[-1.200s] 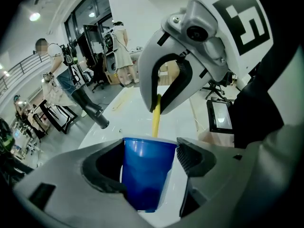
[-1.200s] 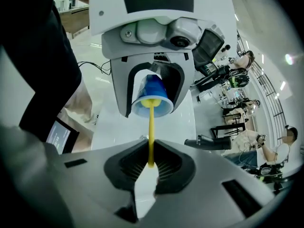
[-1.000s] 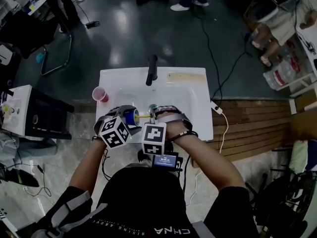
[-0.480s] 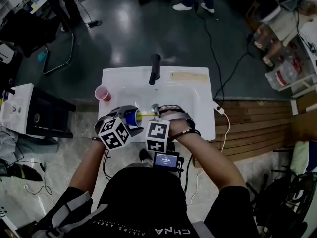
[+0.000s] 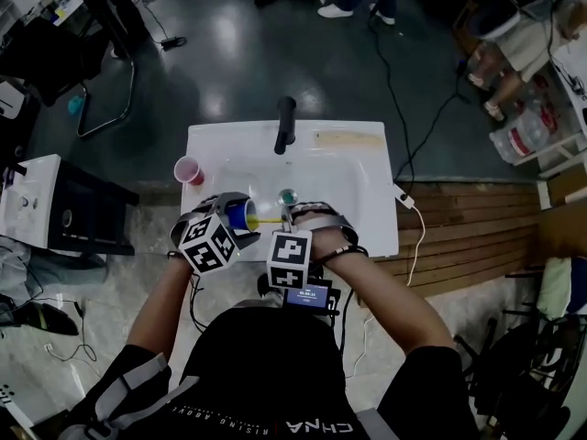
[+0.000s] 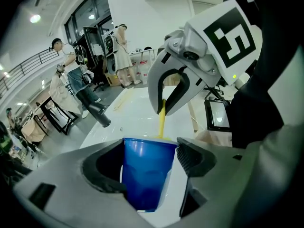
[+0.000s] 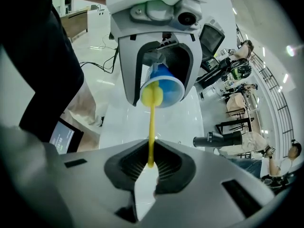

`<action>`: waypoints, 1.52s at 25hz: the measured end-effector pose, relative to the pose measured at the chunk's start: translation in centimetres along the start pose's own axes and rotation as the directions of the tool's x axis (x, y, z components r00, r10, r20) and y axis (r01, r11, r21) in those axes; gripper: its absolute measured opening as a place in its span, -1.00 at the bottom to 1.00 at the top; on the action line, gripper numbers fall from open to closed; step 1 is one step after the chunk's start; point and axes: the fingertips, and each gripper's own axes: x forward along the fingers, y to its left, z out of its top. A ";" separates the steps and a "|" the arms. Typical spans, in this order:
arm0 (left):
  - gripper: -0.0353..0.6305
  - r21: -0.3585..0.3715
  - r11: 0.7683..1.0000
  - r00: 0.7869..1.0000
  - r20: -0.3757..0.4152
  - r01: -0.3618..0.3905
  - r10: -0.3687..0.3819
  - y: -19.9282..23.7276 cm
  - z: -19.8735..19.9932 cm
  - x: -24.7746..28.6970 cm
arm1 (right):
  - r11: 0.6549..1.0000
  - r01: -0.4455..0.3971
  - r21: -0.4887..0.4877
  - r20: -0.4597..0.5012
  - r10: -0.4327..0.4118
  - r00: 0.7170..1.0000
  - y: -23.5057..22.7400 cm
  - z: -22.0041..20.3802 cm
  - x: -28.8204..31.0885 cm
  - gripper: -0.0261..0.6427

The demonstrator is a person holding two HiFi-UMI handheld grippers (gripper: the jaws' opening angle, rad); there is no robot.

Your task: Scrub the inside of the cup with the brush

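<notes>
Two grippers have drawn slightly apart above the white sink [image 5: 353,186]. Our left gripper [image 6: 149,161] clamps the blue plastic cup [image 6: 142,184]. Our right gripper [image 7: 151,167] pinches the thin yellow brush [image 7: 152,127], whose head is now at the cup's mouth, so we judge this an outward stroke.

The right gripper [image 7: 150,167] pinches the end of a slim yellow plastic brush [image 7: 152,127] between its fingers — straight ahead of them, the brush head sits at the mouth of a blue plastic cup [image 7: 170,85] clamped in the left gripper [image 7: 160,88].
</notes>
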 end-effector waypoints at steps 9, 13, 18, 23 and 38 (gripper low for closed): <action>0.15 0.005 1.000 1.000 -0.012 0.011 -0.011 -0.6 -0.4 0.5 | 1.000 0.026 -0.002 0.017 -0.026 1.000 -0.6 0.4 -1.6 -0.80; 0.15 0.015 1.000 1.000 -0.010 0.019 -0.019 -0.9 -0.1 0.7 | 0.999 0.031 0.009 0.014 -0.032 0.999 -1.2 0.2 -1.5 -0.80; 0.15 0.030 0.999 0.999 0.013 0.032 -0.033 -1.5 1.0 0.5 | 0.999 0.035 0.027 -0.001 -0.035 0.999 -1.7 -0.5 -1.0 -0.80; 0.15 0.022 0.999 0.997 0.059 0.049 -0.050 -1.8 2.2 0.2 | 0.999 0.019 0.042 -0.007 -0.019 1.000 -1.6 -0.9 -0.2 -0.80; 0.15 0.021 0.998 0.994 0.098 0.054 -0.056 -1.1 3.4 0.3 | 0.999 -0.036 -0.005 0.032 0.037 0.999 0.1 0.1 0.3 -0.80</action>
